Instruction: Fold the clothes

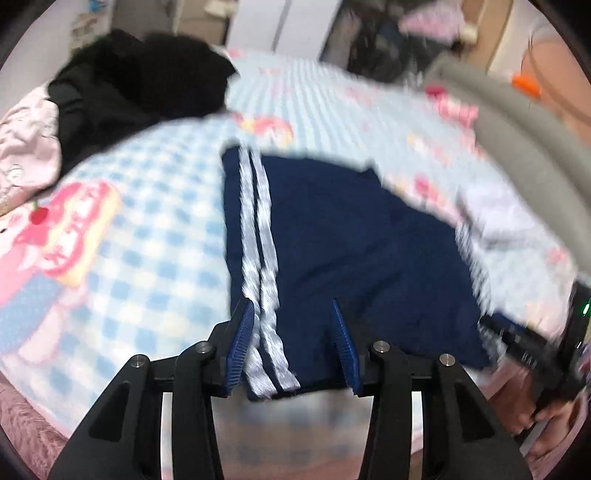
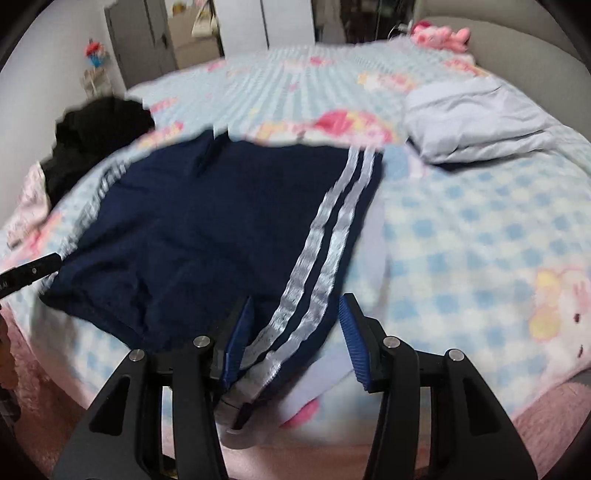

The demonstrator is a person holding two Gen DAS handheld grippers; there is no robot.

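Navy shorts (image 1: 351, 251) with two white side stripes lie spread flat on a blue checked bed cover (image 1: 155, 229). My left gripper (image 1: 291, 314) is open, its jaws astride the near left hem and the stripes. The shorts (image 2: 207, 240) also show in the right wrist view, where my right gripper (image 2: 295, 310) is open, its jaws astride the near right hem with stripes. The right gripper (image 1: 524, 343) appears at the right edge of the left wrist view; the left gripper's finger (image 2: 29, 273) shows at the left edge of the right view.
A black garment (image 1: 140, 85) and a pink garment (image 1: 26, 147) lie heaped at the far left of the bed. A folded pale lilac garment (image 2: 469, 118) lies at the far right. A pink plush toy (image 2: 439, 33) sits by the grey headboard (image 1: 517, 122). The bed's pink edge (image 2: 546, 417) is near.
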